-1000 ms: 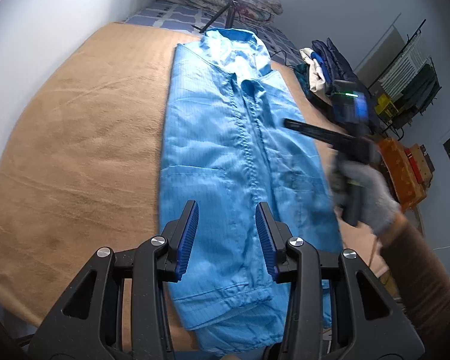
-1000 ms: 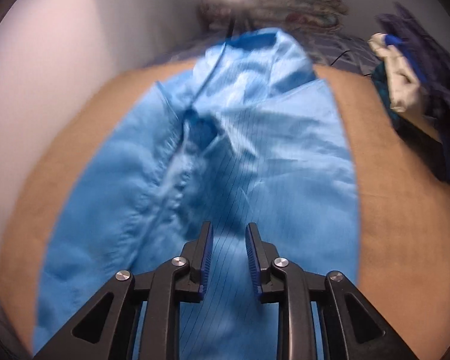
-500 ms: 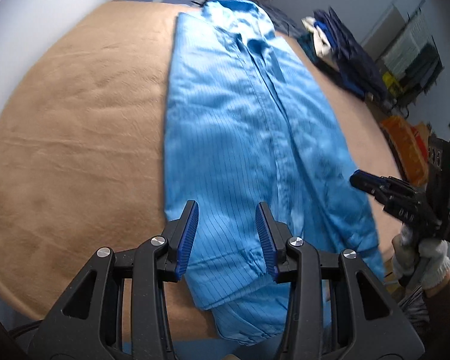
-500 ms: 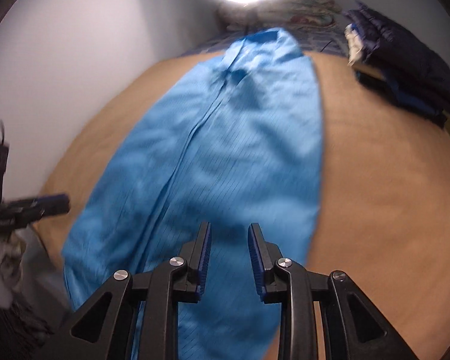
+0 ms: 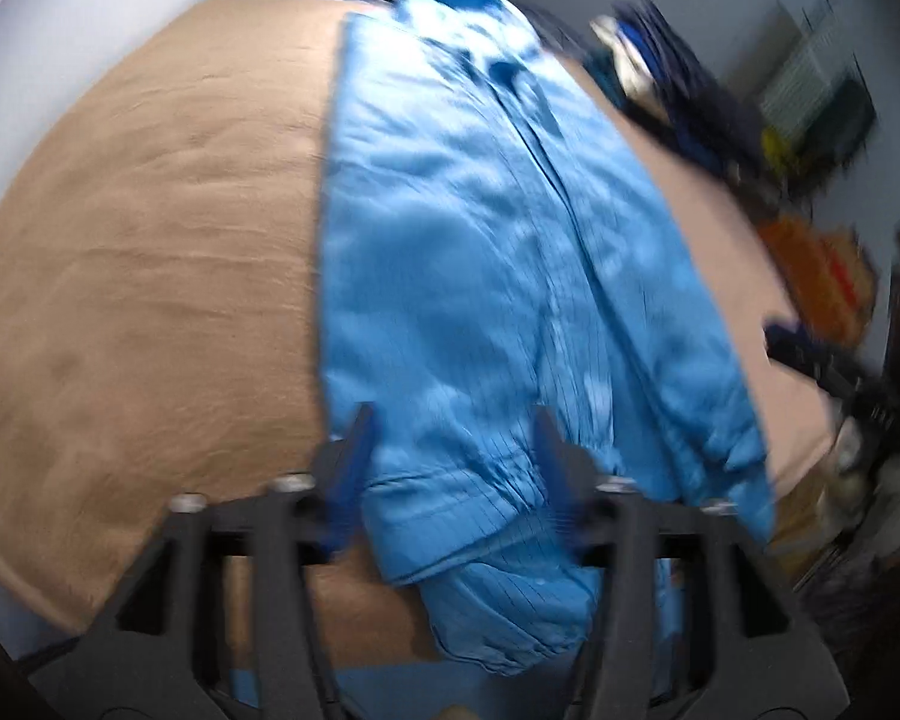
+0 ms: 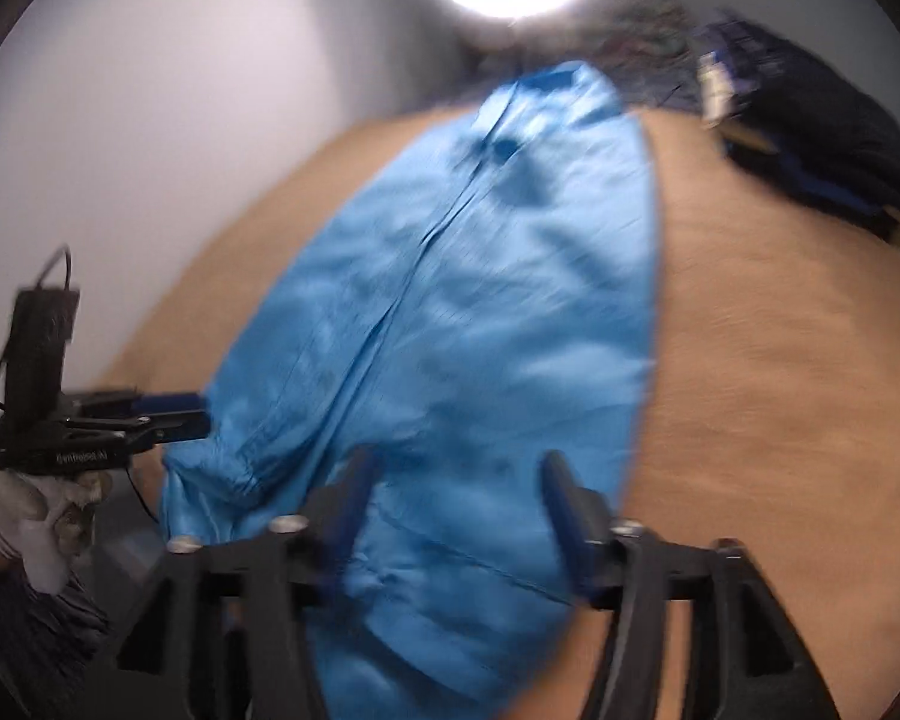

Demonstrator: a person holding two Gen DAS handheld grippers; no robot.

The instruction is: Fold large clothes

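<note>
Both of your grippers, left gripper (image 5: pixel 450 462) and right gripper (image 6: pixel 459 504), have just been opening and grip nothing. Your blue garment (image 5: pixel 486 252) lies lengthwise down mid-frame on the tan blanket (image 5: pixel 150 252), its hem under the spread jaws.

Sheeny blue cloth garment (image 5: pixel 486 276) on matt tan blanket (image 5: pixel 150 276).

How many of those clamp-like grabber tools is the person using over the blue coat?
2. The left gripper hangs over the blue coat's hem; the right gripper is over the hem's other side. Both are open, empty.
</note>
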